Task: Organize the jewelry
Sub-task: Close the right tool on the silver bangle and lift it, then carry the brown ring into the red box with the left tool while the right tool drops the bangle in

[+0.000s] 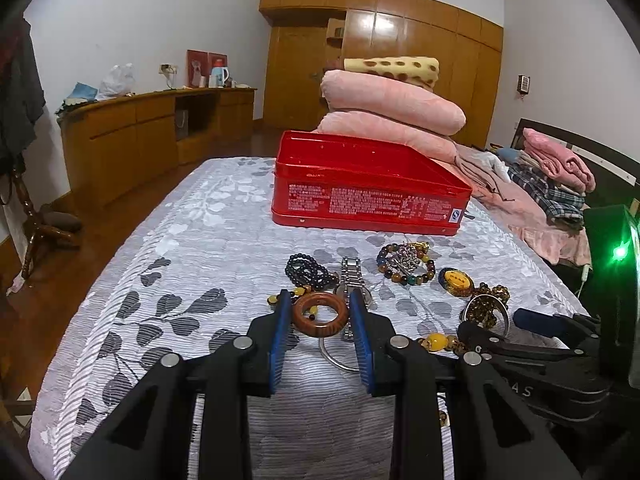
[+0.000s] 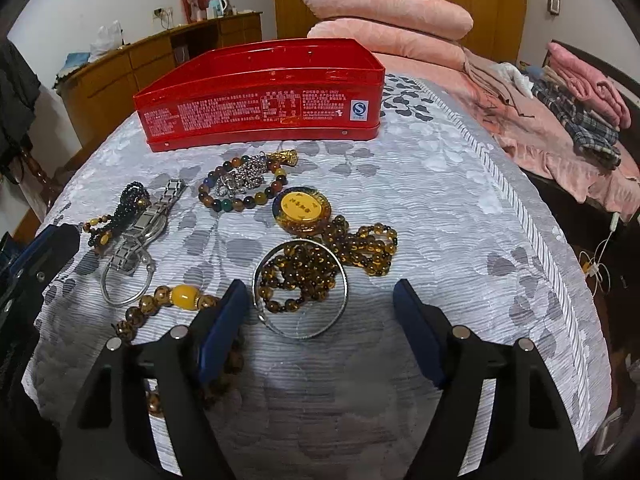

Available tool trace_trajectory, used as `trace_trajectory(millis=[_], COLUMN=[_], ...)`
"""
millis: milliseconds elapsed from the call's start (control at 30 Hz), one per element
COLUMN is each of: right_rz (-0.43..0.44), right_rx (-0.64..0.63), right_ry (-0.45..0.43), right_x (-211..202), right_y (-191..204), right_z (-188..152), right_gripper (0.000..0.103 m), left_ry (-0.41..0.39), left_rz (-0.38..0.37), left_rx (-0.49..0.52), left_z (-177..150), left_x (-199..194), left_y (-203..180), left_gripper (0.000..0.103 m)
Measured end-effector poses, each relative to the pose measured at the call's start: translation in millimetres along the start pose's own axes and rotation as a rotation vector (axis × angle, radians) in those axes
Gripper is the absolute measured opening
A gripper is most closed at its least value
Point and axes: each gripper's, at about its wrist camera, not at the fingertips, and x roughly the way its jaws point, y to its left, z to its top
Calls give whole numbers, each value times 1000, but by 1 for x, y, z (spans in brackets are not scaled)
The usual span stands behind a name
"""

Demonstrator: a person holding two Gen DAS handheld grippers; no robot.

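My left gripper (image 1: 320,316) is clamped on the round brown wooden bangle (image 1: 320,315), held just above the grey leaf-patterned bedspread (image 1: 180,248). My right gripper (image 2: 320,308) stands wide apart, its blue pads (image 2: 224,328) flanking the thin silver bangle (image 2: 301,289) (amber beads lie inside it). The open red rectangular tin (image 1: 370,188) sits farther back, the steel watch (image 2: 154,216) to the left.

My left gripper (image 1: 319,306) had 2 black angular fingers with ribbed blue pads (image 1: 279,340) and round silver pivot pins. My right gripper (image 2: 319,302) matched it: black linkages, blue pads (image 2: 418,332), silver pins. Its body showed pale lettering and a green light.
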Motion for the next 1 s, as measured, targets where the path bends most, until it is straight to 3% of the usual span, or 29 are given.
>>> trace_trajectory(millis=[200,733,1000], right_rz=[19,115,138], right_rx=[-44,15,26], right_ry=[-17,-90,-149], right_x=[-2,-31,-43], right_y=[6,-16,-26], right_z=[-2,0,26], right_gripper=[47,46,46], left_ry=[-1,-12,-37], left_rz=[3,27,13], left_rx=[0,13,4], left_z=[0,1,33], left_x=[-1,-6,0], left_y=[0,-4,-8], left_gripper=[30,30,30])
